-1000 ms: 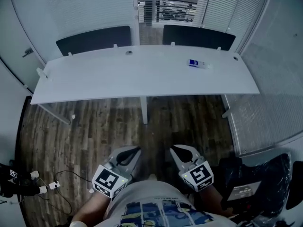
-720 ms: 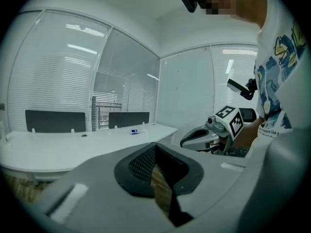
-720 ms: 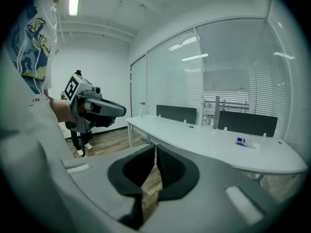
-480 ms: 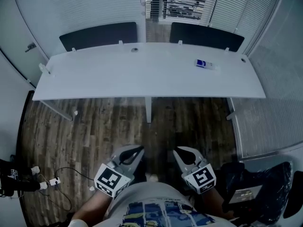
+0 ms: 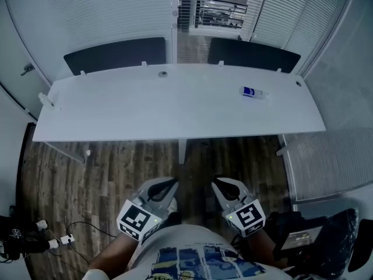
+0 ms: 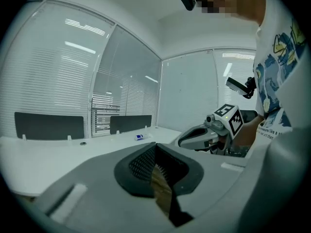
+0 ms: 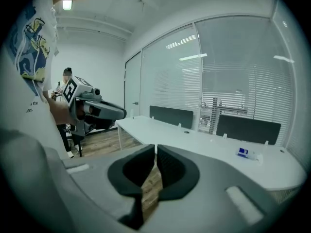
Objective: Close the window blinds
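The window blinds (image 5: pixel 87 10) hang along the glass wall behind the desk. One narrow section (image 5: pixel 215 7) has its slats open, and shelves show through it; it also appears in the left gripper view (image 6: pixel 99 120) and the right gripper view (image 7: pixel 214 113). My left gripper (image 5: pixel 169 184) and right gripper (image 5: pixel 217 183) are held low over the wood floor, close to my body and well short of the desk. Both are shut with nothing between the pads (image 6: pixel 154 152) (image 7: pixel 155 149). Each gripper view also shows the other gripper, the right gripper (image 6: pixel 187 139) and the left gripper (image 7: pixel 119 113).
A long white desk (image 5: pixel 116 109) stands between me and the blinds, with two dark panels (image 5: pixel 116 54) behind it. A small blue and white item (image 5: pixel 252 92) lies on its right part. Cables and plugs (image 5: pixel 58 238) lie at floor left, a black bag (image 5: pixel 315 238) at lower right.
The desk and blinds have shifted lower and nearer in the head view as I moved toward them. Both grippers keep their place in front of my body, still shut.
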The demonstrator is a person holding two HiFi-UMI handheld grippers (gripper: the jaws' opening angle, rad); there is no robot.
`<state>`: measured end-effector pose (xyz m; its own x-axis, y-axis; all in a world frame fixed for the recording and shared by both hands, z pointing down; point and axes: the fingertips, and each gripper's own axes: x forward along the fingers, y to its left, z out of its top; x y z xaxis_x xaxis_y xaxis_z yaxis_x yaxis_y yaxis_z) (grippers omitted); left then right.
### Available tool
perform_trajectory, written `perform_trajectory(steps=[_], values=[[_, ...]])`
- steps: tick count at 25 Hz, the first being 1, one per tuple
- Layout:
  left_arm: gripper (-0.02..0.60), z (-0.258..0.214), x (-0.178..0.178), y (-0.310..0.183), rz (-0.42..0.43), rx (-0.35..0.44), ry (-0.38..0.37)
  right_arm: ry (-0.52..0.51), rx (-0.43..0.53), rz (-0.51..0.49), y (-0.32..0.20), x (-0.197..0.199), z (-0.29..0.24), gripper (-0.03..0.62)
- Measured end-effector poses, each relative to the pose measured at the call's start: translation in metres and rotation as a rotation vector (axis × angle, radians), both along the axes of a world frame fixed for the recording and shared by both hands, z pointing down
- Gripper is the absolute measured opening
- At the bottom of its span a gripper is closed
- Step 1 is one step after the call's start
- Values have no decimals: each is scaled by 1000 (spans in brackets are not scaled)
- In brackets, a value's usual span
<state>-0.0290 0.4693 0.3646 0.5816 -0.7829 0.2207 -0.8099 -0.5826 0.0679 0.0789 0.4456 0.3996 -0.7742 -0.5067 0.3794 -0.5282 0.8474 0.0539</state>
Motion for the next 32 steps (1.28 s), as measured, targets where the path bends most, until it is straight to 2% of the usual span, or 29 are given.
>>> perform_trajectory(steps=[13, 21, 32], values=[[5, 12, -61, -84, 38, -1, -1, 5, 1, 42, -78, -64, 0, 12], [5, 13, -47, -132, 27, -6, 1, 7, -17, 29, -123, -53, 7, 12], [5, 2, -16, -214, -66, 7, -12, 13, 0, -68, -220, -24, -5, 12]])
